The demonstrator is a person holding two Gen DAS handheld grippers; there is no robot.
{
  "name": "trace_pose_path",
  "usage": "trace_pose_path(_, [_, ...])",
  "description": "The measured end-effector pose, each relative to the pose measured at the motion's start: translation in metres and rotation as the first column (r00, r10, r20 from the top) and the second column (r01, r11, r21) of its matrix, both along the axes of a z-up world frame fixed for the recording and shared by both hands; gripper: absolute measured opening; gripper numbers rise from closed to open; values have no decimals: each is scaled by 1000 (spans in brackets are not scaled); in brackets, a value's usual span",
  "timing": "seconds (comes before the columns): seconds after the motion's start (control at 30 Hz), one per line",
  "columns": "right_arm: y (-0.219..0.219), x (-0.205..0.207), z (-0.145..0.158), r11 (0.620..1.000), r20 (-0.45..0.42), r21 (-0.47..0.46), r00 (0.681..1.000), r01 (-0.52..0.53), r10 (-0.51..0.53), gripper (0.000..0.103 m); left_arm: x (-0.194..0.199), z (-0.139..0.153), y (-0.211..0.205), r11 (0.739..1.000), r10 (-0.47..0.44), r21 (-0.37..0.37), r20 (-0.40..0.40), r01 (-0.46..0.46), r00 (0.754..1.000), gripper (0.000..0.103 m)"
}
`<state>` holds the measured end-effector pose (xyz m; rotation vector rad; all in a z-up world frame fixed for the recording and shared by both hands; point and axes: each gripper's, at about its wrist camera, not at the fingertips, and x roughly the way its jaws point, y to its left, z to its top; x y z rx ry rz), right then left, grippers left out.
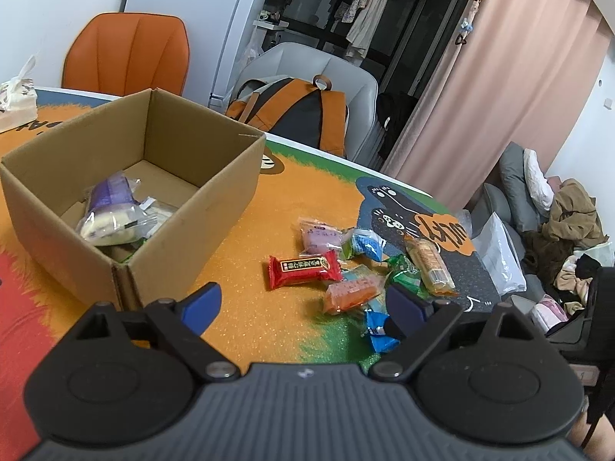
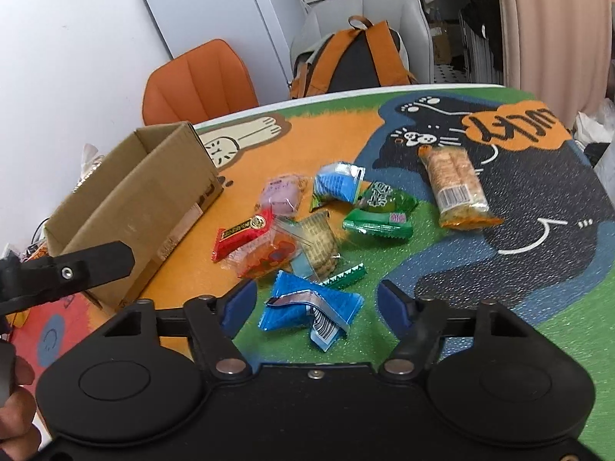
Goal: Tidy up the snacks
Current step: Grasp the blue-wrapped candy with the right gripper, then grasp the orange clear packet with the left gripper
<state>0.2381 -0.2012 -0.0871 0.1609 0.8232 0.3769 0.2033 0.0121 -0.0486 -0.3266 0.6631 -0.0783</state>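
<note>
Nearby, cardboard box (pkts inside), backpack behind

Your left tongs stand wide apart, nothing between the blue pads, hovering over the orange part of the surface. Cardboard box sits left, open-topped, a few clear-wrapped snacks inside, one with purple. Loose pile lies right of the box: red packet nearest it, pink packet behind, orange packet just beside the right pad, green packet, long biscuit pack, blue packet partly hidden behind the right finger. Past the surface's far edge: orange chair, backpack on a white chair.
</note>
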Motion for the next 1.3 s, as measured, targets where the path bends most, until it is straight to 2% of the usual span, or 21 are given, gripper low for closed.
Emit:
trace_pose_path(0.1, [3, 2, -5, 1000, -11, 1, 1000, -3, 3, 63, 3, -4, 0, 1000, 1, 0, -6, -1, 1000, 92])
trace_pose_path(0.17, [6, 3, -8, 1000, -19, -7, 1000, -13, 13, 52, 5, -7, 0, 1000, -3, 0, -8, 3, 1000, 91])
trace_pose_path(0.3, [6, 4, -14, 999, -52, 4, 998, -34, 34, 43, 9, -12, -3, 1000, -4, 1, -18, 4, 1000, 87])
trace_pose_path(0.37, [6, 3, -12, 999, -52, -2, 998, -43, 42, 36, 11, -16, -5, 1000, -10, -3, -19, 10, 1000, 85])
trace_pose_path(0.43, [5, 2, -10, 999, -47, -9, 998, -46, 46, 34, 14, -17, -8, 1000, -21, -8, -20, 21, 1000, 85])
trace_pose_path(0.67, [-8, 0, -9, 999, -34, -30, 999, -14, 13, 32, 25, -23, -20, 998, -55, 2, -27, 55, 998, 80])
trace_pose_path(0.9, [-25, -3, -6, 999, -21, -38, 1000, 21, -22, 30, 37, -30, -29, 996, -90, -7, -25, 89, 996, 67])
trace_pose_path(1.1, [-28, -5, -6, 998, -17, -46, 999, 36, -36, 30, 52, -38, -40, 992, -129, 5, -24, 129, 991, 67])
trace_pose_path(1.17, [-26, -6, -6, 998, -14, -53, 999, 38, -39, 31, 58, -42, -43, 990, -138, 14, -26, 138, 990, 67])
trace_pose_path(1.3, [-25, -6, -5, 998, -13, -55, 999, 41, -41, 35, 67, -48, -48, 987, -158, 11, -32, 159, 987, 58])
